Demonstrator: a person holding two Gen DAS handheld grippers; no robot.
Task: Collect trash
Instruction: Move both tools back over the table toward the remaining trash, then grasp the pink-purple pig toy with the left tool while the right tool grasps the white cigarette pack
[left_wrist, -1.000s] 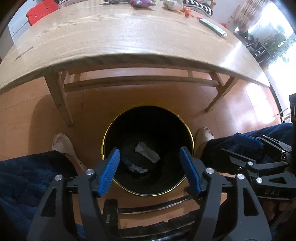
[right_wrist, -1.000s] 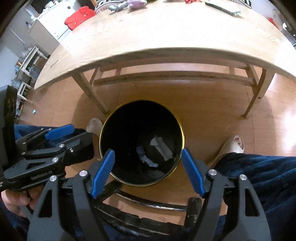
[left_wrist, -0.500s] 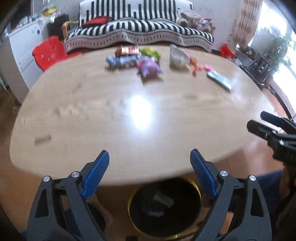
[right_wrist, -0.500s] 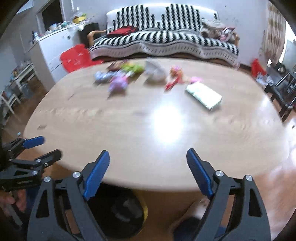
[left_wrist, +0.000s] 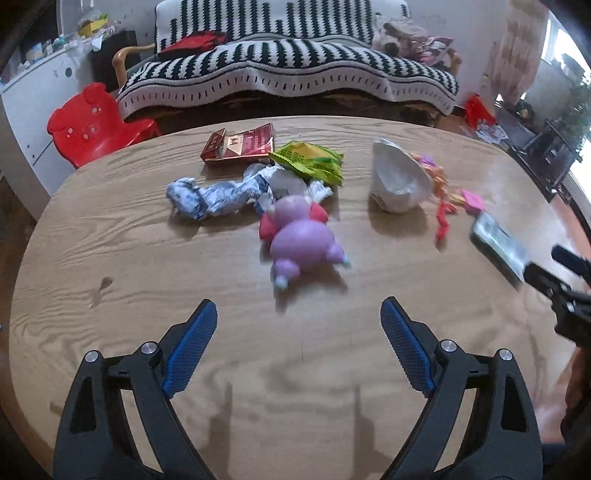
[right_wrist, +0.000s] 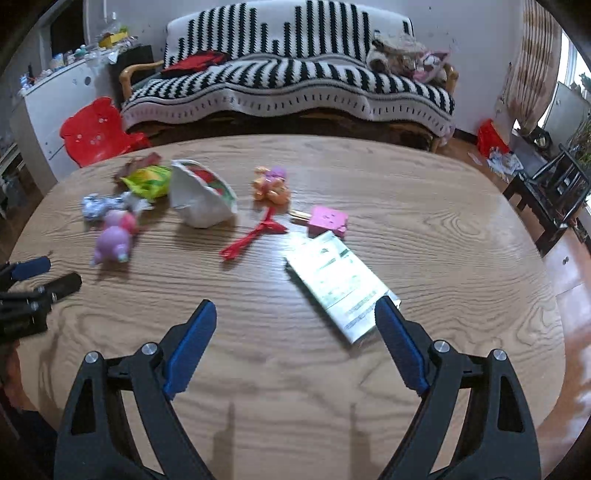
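Left gripper (left_wrist: 299, 314) hovers wide open and empty, facing the purple toy (left_wrist: 301, 240). Right gripper (right_wrist: 295, 314) is spread wide too, holding nothing, one fingertip (right_wrist: 384, 314) overlapping the green-white packet (right_wrist: 338, 280).

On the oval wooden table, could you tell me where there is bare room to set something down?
The near strip of the oval wooden table before both grippers is bare, as is its right end beyond the flat silver-green packet. The far-left is crowded around the purple plastic toy and crumpled white paper bag.
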